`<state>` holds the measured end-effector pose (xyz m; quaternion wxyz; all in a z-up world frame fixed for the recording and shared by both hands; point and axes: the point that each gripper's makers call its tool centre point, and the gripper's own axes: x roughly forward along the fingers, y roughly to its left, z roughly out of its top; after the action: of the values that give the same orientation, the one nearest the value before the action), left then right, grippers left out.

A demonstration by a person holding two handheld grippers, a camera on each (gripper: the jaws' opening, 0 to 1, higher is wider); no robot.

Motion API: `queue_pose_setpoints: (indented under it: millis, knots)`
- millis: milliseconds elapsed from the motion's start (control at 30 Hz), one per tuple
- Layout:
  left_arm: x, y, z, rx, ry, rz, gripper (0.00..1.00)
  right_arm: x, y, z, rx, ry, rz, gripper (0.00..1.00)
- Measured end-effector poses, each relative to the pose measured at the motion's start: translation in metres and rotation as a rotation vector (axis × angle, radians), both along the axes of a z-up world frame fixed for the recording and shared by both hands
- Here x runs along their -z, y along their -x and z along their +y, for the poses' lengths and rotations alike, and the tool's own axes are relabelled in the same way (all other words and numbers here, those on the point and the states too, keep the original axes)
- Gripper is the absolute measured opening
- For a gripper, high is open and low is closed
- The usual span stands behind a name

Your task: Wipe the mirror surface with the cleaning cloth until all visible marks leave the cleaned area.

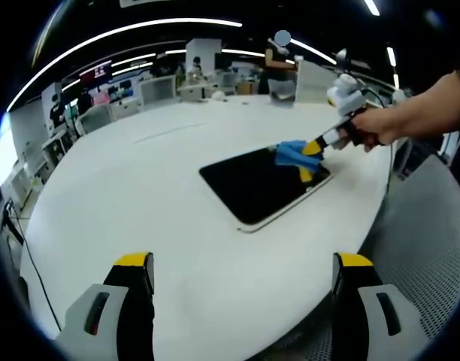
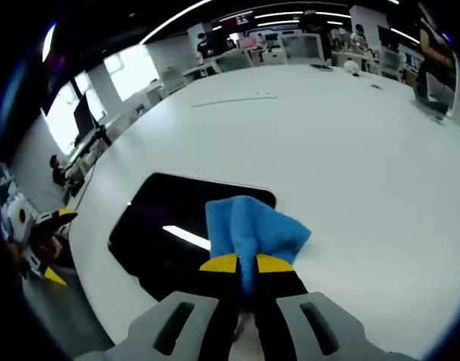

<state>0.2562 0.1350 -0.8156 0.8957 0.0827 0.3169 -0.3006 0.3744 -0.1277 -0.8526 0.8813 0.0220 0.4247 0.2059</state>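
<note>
White and broad, the round-edged table takes up most of both views, set in a large open office with long ceiling light strips, desks and monitors along the far side. A grey textured floor shows past the table's right edge in the left gripper view. A person stands at the far end of the room, and another sits by the windows in the right gripper view.

On the table, toward its near right edge in the left gripper view, lies the mirror, a dark rectangular slab with a pale rim, flat on the surface and reflecting a ceiling light in the right gripper view.

A person's hand reaches in from the right holding the right gripper, whose yellow-tipped jaws are closed tight on the blue cleaning cloth. The cloth sits on the mirror's far right corner. In the right gripper view the cloth bunches out ahead of the pinched jaws of that gripper, over the mirror's edge.

The left gripper hovers above bare table nearer the camera, its jaws spread wide and holding nothing, well apart from the mirror.
</note>
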Motion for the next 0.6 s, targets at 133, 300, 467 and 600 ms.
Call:
queue_pose_setpoints:
  millis: [133,300,467,600]
  knots:
    - [-0.0001,0.0002,-0.0001,0.0,0.0,0.0,0.99,-0.0005,0.0004,0.0001,-0.001,0.003,0.0,0.02]
    - [0.0001,0.0,0.0002,-0.001,0.0,0.001,0.99,0.0007,0.0001,-0.0064,0.035,-0.014,0.009,0.02]
    - [0.0003,0.0,-0.0002,0.001,0.0,0.002,0.99,0.0009,-0.0001,-0.0057,0.029,-0.001,0.003,0.02]
    - [0.0005,0.0002,-0.0003,0.002,0.0,0.004,0.99,0.0004,0.0007,-0.0038,-0.009,0.05,-0.021,0.02]
